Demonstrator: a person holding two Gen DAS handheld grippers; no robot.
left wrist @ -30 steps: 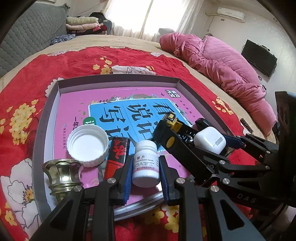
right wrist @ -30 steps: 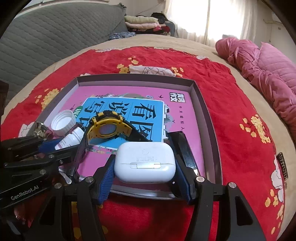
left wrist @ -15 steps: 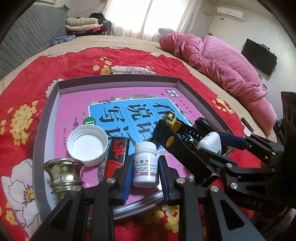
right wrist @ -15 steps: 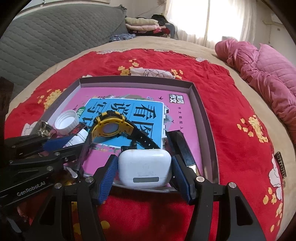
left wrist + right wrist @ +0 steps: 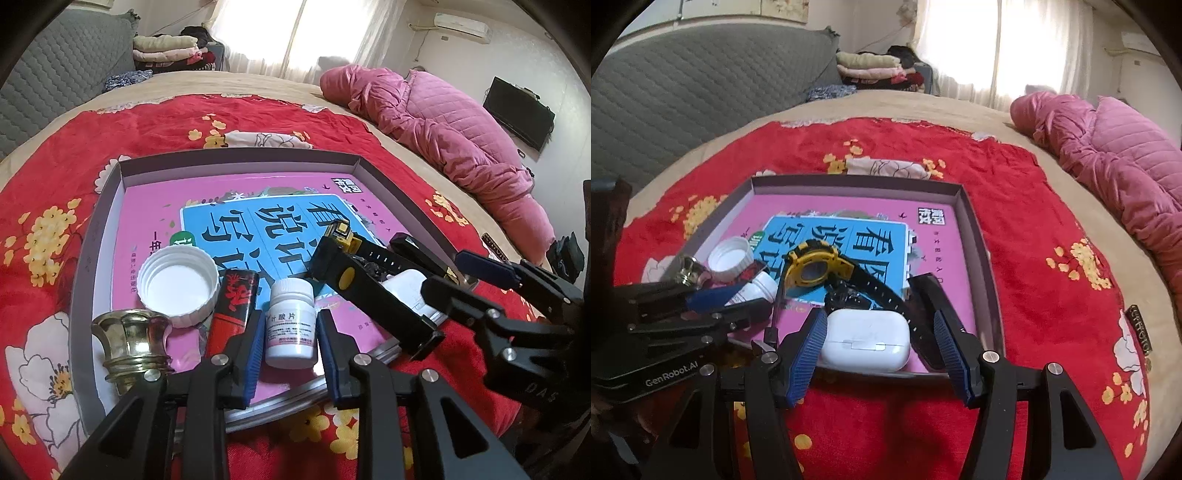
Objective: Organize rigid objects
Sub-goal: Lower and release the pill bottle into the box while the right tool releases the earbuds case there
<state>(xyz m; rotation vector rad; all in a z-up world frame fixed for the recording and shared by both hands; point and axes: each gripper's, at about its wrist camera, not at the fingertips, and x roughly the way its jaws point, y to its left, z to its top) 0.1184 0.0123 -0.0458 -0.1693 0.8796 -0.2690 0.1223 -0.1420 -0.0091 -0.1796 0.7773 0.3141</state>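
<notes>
The left gripper (image 5: 290, 354) brackets the white pill bottle (image 5: 291, 325), which stands at the near edge of the grey tray (image 5: 79, 280) on the bed; its jaws are opening, a slight gap showing beside the bottle. The right gripper (image 5: 881, 349) has wide jaws straddling the white earbud case (image 5: 866, 345), clear of it, lying in the tray beside the yellow watch (image 5: 812, 267).

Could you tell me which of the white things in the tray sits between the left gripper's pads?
The small pill bottle, upright between the left gripper, whose jaws are opening. The white cap lies open-side up farther left; the earbud case lies by the right gripper.
</notes>
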